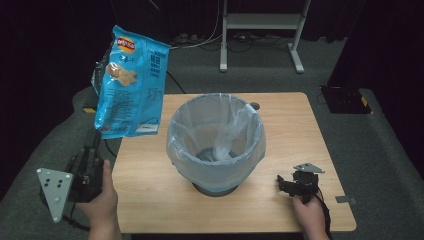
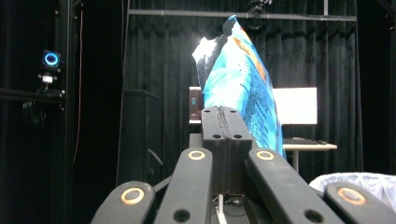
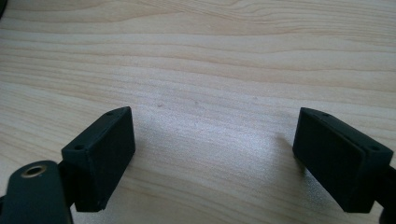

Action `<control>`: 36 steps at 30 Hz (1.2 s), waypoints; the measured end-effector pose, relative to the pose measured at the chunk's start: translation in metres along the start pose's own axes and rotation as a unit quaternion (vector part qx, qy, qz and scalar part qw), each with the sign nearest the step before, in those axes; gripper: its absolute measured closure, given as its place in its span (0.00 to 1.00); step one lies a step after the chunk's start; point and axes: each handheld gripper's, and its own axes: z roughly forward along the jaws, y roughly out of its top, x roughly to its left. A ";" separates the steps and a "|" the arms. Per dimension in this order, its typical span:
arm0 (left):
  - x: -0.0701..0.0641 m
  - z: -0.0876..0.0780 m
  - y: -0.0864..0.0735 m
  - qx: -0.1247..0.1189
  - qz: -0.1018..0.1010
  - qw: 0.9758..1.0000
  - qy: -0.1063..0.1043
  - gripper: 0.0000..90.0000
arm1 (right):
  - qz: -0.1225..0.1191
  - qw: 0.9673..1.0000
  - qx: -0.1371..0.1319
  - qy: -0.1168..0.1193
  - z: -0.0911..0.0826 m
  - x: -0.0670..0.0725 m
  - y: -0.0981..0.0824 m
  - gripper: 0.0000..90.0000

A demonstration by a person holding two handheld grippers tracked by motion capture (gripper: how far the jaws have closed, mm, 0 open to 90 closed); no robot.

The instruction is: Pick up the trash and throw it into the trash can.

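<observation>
Dangling from the clenched left gripper [image 2: 223, 122], the chip bag [image 1: 131, 84] could slip, missing the bin [image 1: 216, 141]; right gripper [image 3: 212, 154] rests released on worktop [image 1: 150, 185].

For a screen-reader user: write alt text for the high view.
The left tool holds a blue chip bag in the air, left of a plastic-lined bin on a wooden table. The right tool rests open near the table's front right.

Room dark, bench [image 1: 280, 125] lit from above; monitor [image 2: 295, 106] blown out white; right tool view soft up close.
</observation>
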 end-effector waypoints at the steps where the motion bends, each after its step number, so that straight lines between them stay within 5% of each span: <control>1: -0.001 0.000 0.002 -0.002 -0.001 1.000 -0.001 1.00 | 0.000 1.000 0.000 0.000 0.000 0.000 0.000 0.14; 8: -0.006 0.003 0.015 -0.022 -0.002 1.000 -0.009 1.00 | -0.001 1.000 0.000 0.000 0.000 0.000 0.000 0.14; 18: -0.034 0.016 0.026 -0.038 -0.010 0.998 -0.048 1.00 | 0.000 1.000 0.000 0.000 0.000 0.000 0.000 0.14; 31: -0.096 0.044 0.004 -0.005 -0.019 0.993 -0.116 1.00 | -0.001 1.000 -0.001 0.001 0.000 0.000 0.000 0.15; 36: -0.107 0.050 -0.003 0.006 -0.023 0.992 -0.128 1.00 | -0.002 1.000 -0.001 0.001 0.000 0.000 0.000 0.15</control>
